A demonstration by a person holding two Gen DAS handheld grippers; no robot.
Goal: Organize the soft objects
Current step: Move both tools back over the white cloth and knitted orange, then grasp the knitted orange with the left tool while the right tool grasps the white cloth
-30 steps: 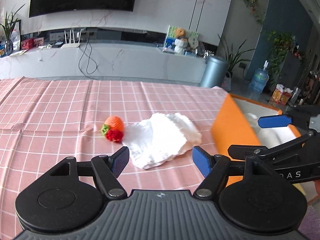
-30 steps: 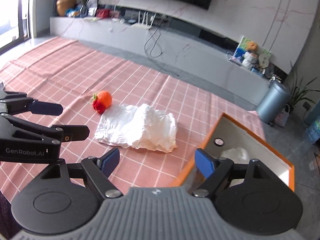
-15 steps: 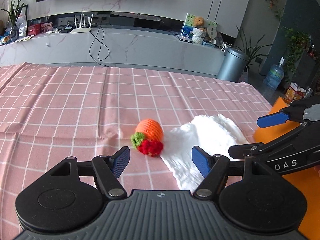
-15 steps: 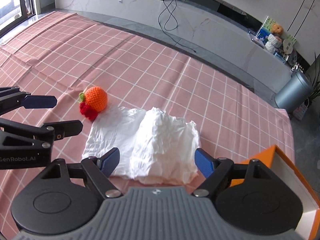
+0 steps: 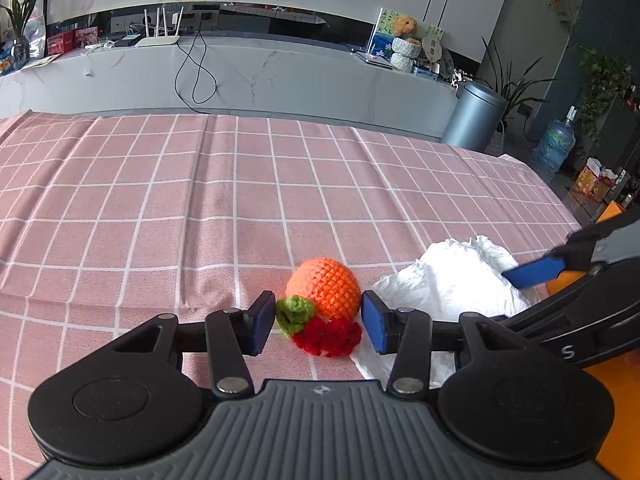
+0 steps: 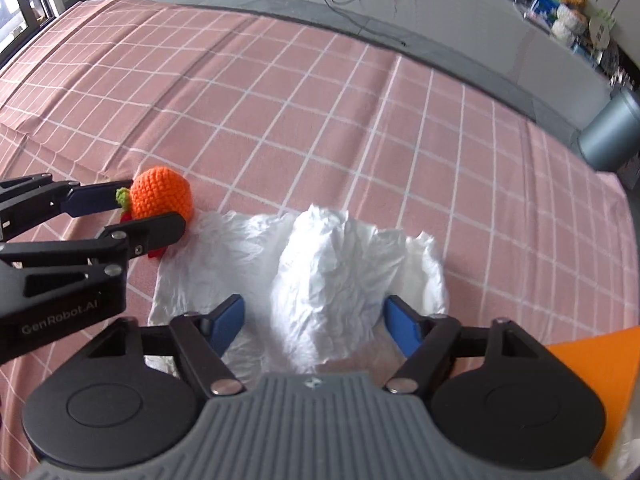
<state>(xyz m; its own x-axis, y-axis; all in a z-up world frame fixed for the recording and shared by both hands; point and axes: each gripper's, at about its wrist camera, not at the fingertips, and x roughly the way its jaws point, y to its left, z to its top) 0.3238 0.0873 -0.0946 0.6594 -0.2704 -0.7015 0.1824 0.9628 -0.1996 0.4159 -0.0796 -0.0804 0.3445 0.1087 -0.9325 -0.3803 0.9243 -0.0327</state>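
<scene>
An orange crocheted fruit [image 5: 325, 289] with a green and red tuft lies on the pink checked tablecloth [image 5: 200, 200]. My left gripper [image 5: 318, 320] is open, its blue pads on either side of the fruit. In the right wrist view the fruit [image 6: 162, 196] sits between the left gripper's fingers [image 6: 92, 200]. A crumpled white cloth [image 6: 320, 264] lies to the right of the fruit. My right gripper [image 6: 314, 322] is open with its pads astride the cloth's raised middle fold. The cloth also shows in the left wrist view [image 5: 452, 284].
An orange box [image 6: 600, 364] stands at the right edge of the table, next to the cloth. Beyond the table's far edge are a grey TV bench [image 5: 240, 72] and a grey bin [image 5: 474, 116].
Both grippers have moved forward and down. The left one now has the crocheted fruit between its pads and has narrowed. The right one now straddles the white cloth.
</scene>
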